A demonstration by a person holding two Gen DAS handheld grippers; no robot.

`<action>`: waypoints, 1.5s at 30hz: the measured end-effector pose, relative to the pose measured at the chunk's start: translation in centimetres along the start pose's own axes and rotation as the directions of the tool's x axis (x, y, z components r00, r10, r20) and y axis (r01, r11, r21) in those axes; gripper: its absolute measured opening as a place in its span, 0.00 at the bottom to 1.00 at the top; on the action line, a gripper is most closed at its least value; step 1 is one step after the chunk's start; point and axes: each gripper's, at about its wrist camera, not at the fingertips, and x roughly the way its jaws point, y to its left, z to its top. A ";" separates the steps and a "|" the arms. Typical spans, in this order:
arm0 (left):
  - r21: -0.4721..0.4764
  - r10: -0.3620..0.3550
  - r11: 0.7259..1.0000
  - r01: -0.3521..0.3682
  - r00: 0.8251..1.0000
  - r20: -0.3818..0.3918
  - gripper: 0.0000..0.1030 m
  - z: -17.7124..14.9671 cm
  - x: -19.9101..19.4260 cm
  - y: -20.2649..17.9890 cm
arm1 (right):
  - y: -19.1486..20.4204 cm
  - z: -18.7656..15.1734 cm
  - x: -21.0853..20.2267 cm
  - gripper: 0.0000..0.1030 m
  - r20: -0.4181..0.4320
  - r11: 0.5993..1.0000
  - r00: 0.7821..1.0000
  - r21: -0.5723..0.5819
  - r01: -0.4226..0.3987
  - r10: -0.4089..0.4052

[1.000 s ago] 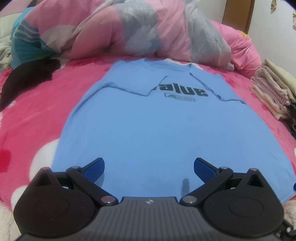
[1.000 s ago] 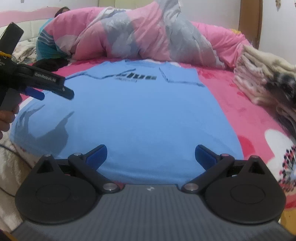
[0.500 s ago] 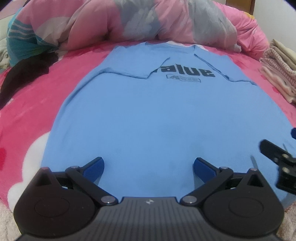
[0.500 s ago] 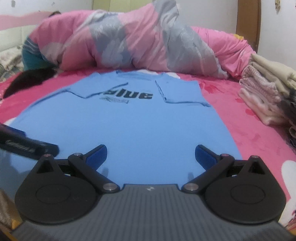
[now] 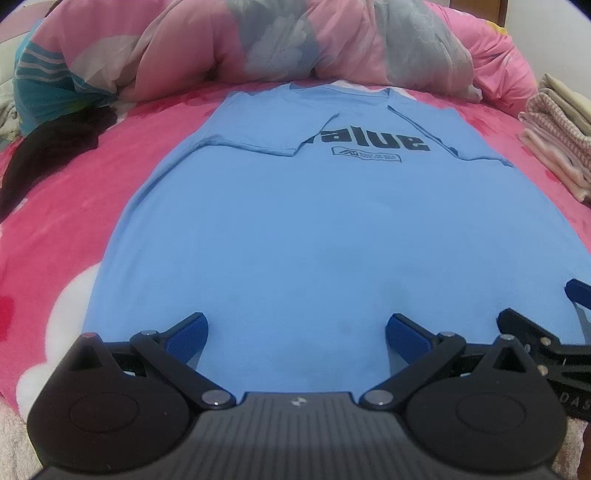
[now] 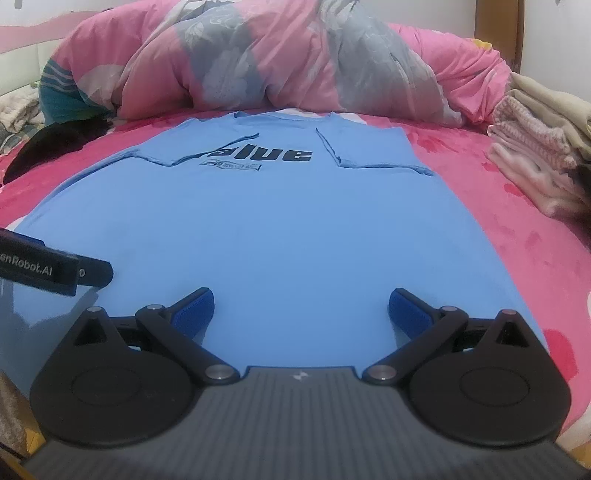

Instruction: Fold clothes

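Left wrist view shows the left gripper and right gripper both spread wide, holding nothing, poised over the blue T-shirt's hem.

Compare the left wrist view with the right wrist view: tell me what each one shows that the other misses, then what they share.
Only the left wrist view shows the right tongs from outside, poking in at its right edge over the shirt's hem. Only the right wrist view shows the left tongs' black body at its left edge, plus a wooden post by the wall. Both show the blue T-shirt lying flat with sleeves folded in, the pink quilt, the folded stack, and open tongs, the left among them.
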 end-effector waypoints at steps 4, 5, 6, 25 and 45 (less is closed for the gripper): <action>0.002 0.002 1.000 -0.002 1.000 0.001 1.00 0.0 0.0 -0.1 | -0.1 -0.4 -0.3 0.99 0.003 1.000 1.000 0.005 -0.002 0.002; 0.003 0.003 1.000 -0.003 1.000 0.001 1.00 0.0 0.0 -0.1 | -0.1 -0.5 -0.4 0.99 0.003 1.000 1.000 0.008 -0.003 0.003; 0.003 0.005 1.000 -0.005 1.000 0.001 1.00 -0.1 0.0 -0.2 | -0.1 -0.6 -0.5 0.99 0.005 1.000 1.000 0.011 -0.002 0.002; -0.010 0.013 1.000 -0.013 0.999 0.037 1.00 -0.8 -0.1 -0.4 | 0.1 -2.6 -1.8 0.99 0.043 1.000 0.999 0.008 -0.007 0.006; -0.004 0.015 1.000 -0.015 0.999 0.046 1.00 -1.1 -0.1 -0.4 | 0.3 -2.7 -1.8 0.99 0.049 1.000 0.999 0.004 -0.001 0.001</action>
